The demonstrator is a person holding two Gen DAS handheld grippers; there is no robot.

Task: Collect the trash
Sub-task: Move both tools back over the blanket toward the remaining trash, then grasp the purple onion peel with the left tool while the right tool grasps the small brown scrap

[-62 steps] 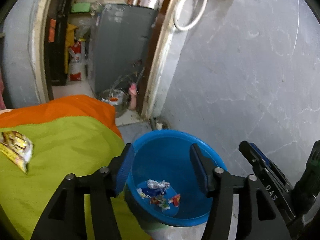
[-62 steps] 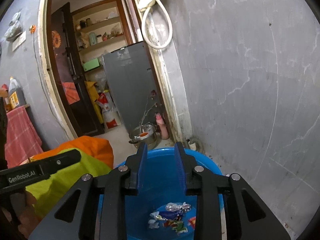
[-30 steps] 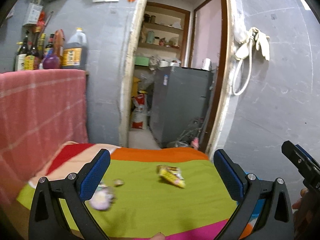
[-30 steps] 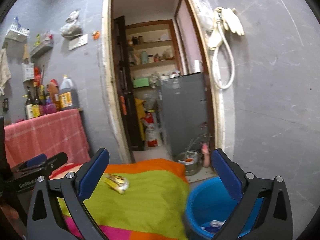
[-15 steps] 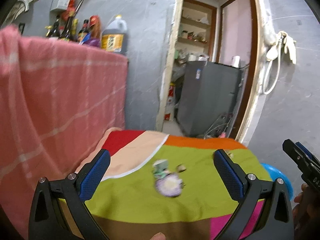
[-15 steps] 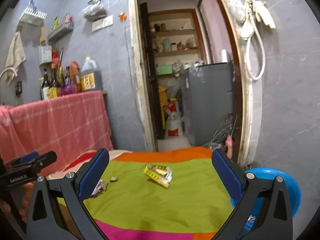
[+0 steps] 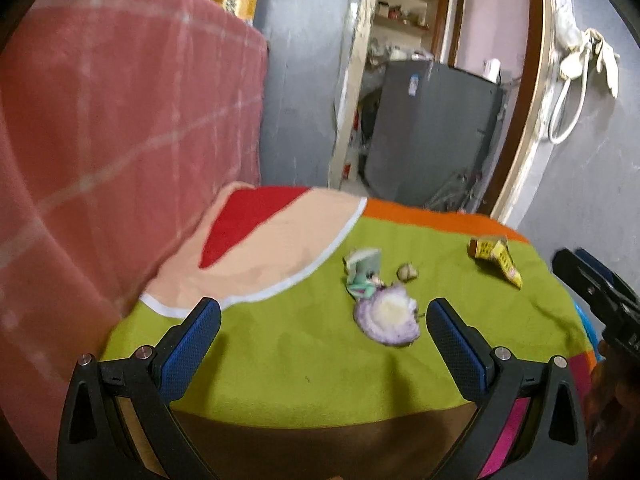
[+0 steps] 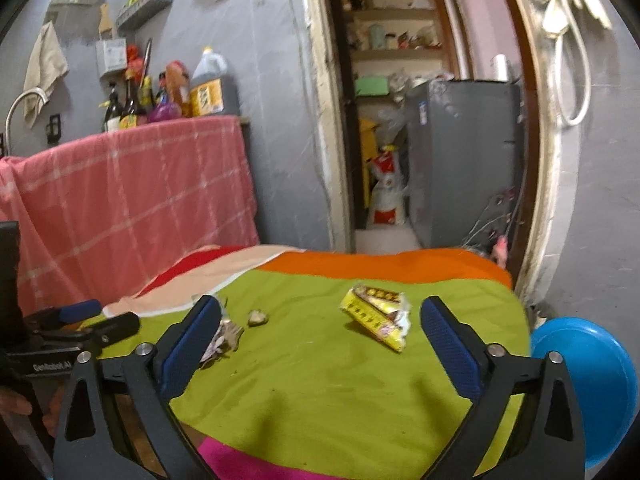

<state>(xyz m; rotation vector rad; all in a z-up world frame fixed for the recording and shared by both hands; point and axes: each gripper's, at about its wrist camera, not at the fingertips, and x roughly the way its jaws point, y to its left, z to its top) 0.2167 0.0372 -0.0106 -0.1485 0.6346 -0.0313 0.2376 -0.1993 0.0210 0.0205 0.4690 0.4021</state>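
Litter lies on a table under a green and orange cloth (image 7: 296, 364). In the left wrist view a round purple-white wrapper (image 7: 387, 316), a mint-green wrapper (image 7: 362, 269) and a small brown scrap (image 7: 408, 271) lie just ahead of my open left gripper (image 7: 324, 320). A yellow snack wrapper (image 7: 496, 259) is farther right. My right gripper (image 8: 320, 314) has wide jaws that are closing, with nothing pressed between them. The yellow wrapper (image 8: 376, 316) lies ahead of its fingers, the scrap (image 8: 257, 317) to the left. The blue bin (image 8: 588, 380) stands at the table's right end.
A pink checked cloth (image 8: 132, 200) hangs over a counter at the left, with bottles (image 8: 206, 88) on top. Behind the table a doorway opens on a grey fridge (image 8: 460, 160). The left gripper's body (image 8: 76, 332) shows at the right wrist view's left edge.
Both views swung left, away from the blue bin and onto the table, then sank and closed in on the litter. The purple wrapper and the yellow wrapper now sit nearer the fingers.
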